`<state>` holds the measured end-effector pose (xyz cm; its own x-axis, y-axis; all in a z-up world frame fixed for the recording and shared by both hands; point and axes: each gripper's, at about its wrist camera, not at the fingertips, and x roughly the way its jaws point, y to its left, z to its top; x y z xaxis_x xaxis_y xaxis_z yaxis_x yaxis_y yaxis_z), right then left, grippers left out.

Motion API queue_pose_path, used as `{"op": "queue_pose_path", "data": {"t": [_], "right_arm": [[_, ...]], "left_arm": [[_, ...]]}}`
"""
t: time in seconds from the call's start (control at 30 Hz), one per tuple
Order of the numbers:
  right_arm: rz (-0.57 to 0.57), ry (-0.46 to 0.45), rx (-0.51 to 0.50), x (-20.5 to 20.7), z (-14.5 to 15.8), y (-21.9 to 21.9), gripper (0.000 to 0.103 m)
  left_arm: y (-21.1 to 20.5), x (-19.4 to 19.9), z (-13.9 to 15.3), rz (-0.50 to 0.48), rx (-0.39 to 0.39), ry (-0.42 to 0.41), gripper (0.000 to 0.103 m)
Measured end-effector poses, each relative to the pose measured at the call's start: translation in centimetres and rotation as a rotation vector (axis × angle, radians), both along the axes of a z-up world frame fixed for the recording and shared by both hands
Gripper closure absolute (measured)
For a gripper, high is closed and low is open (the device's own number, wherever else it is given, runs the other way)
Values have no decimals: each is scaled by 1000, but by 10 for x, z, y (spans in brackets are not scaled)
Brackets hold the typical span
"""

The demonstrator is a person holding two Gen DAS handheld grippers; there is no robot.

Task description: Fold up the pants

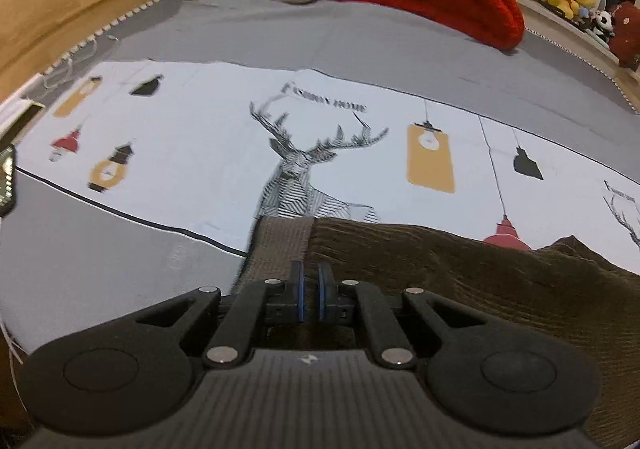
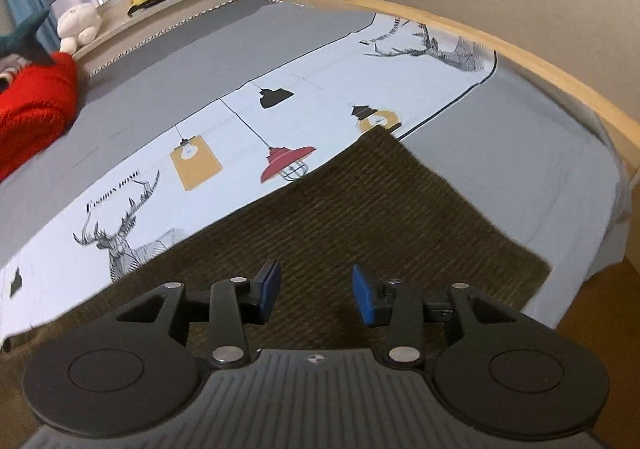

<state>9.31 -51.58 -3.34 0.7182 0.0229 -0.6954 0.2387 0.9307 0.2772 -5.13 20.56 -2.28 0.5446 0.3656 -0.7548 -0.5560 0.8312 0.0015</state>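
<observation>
One pair of brown corduroy pants (image 2: pixel 340 217) spread flat on the printed bedsheet (image 1: pixel 192 137), soft, limp and light by the look, best pinched at a hem or the waistband (image 1: pixel 280 245). Left gripper (image 1: pixel 311 281) clenched on the fabric beside that band; right gripper (image 2: pixel 316 289) parted, holding nothing, over the cloth. Near edges hidden under both tools, full length cut off.

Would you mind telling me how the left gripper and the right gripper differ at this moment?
The left gripper has its jaws shut, while the right gripper has its jaws apart. The left gripper pinches the brown pants beside their ribbed band; the right gripper holds nothing and hangs over the pants. Both are black with blue pads and point down at the bed.
</observation>
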Motion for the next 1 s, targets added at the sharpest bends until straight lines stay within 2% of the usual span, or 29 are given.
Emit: {"op": "queue_pose_path", "data": {"t": [0.07, 0.13, 0.2, 0.27, 0.33, 0.4, 0.5, 0.67, 0.8, 0.9, 1.0], "right_arm": [[-16, 7, -6, -5, -3, -10, 57], [-57, 28, 36, -8, -12, -21, 54], [-103, 48, 91, -10, -21, -32, 54], [-150, 61, 115, -14, -26, -41, 54], [-171, 69, 120, -15, -31, -45, 54], [-190, 74, 124, -17, -34, -51, 54], [-216, 84, 134, -19, -38, -58, 54], [-253, 82, 117, -24, -41, -68, 54], [-332, 72, 131, -34, -43, -87, 54], [-450, 51, 246, -50, -51, -116, 54], [-533, 41, 382, -64, -64, -138, 54]], "left_arm": [[3, 8, -14, 10, -26, 68, 95], [5, 11, -24, 32, -34, 124, 94], [1, 14, -23, 34, -13, 130, 93], [-6, 16, -20, 26, 8, 122, 83], [-12, 15, -15, 23, 2, 95, 78], [-20, 18, -8, 0, 17, 72, 78], [-37, 23, -1, -56, 59, 44, 77], [-63, 29, 1, -140, 60, 12, 76], [-92, 34, -4, -262, 57, 10, 75], [-117, 35, -6, -360, 57, -4, 72], [-134, 37, -9, -424, 54, -12, 64]]}}
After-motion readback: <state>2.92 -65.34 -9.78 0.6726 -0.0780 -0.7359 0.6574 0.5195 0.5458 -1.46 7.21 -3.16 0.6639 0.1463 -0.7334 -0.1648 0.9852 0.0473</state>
